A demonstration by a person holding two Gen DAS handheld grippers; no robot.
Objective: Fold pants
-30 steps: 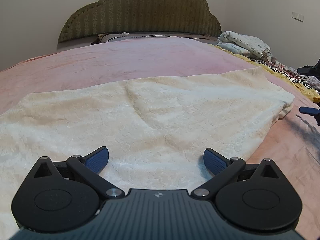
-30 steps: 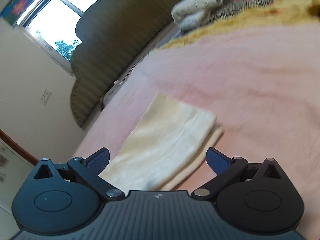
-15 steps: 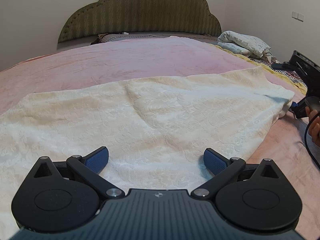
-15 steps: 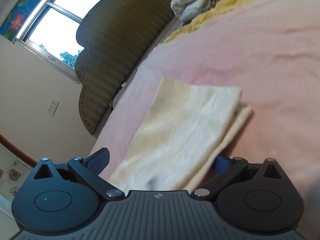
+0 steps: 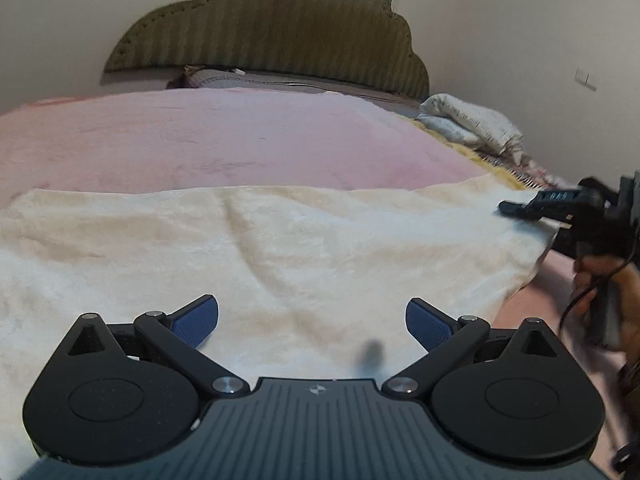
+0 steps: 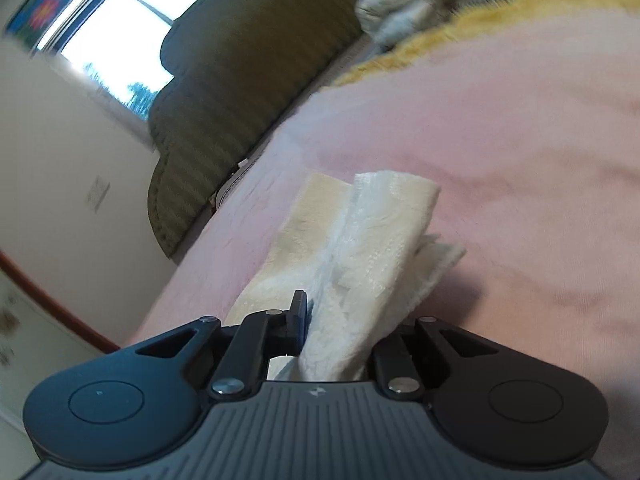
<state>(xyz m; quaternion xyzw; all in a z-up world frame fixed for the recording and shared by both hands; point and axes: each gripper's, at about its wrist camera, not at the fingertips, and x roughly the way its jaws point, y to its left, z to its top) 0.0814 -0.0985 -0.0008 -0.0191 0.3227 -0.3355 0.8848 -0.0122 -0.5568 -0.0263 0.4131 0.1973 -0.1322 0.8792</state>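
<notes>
The cream pants lay spread flat across the pink bedspread, their far end reaching toward the bed's right side. There my right gripper had just been closing, and its jaws were pinched on the bunched end of the pants, the fabric rising between the pads. My left gripper hovered over the near edge of the pants with its blue pads spread wide, nothing between them. Behind stood the olive headboard, with a folded quilt beside it.

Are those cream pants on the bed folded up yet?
Not yet. The pants lie spread across the pink bed cover; the right gripper has just closed on one end.
</notes>
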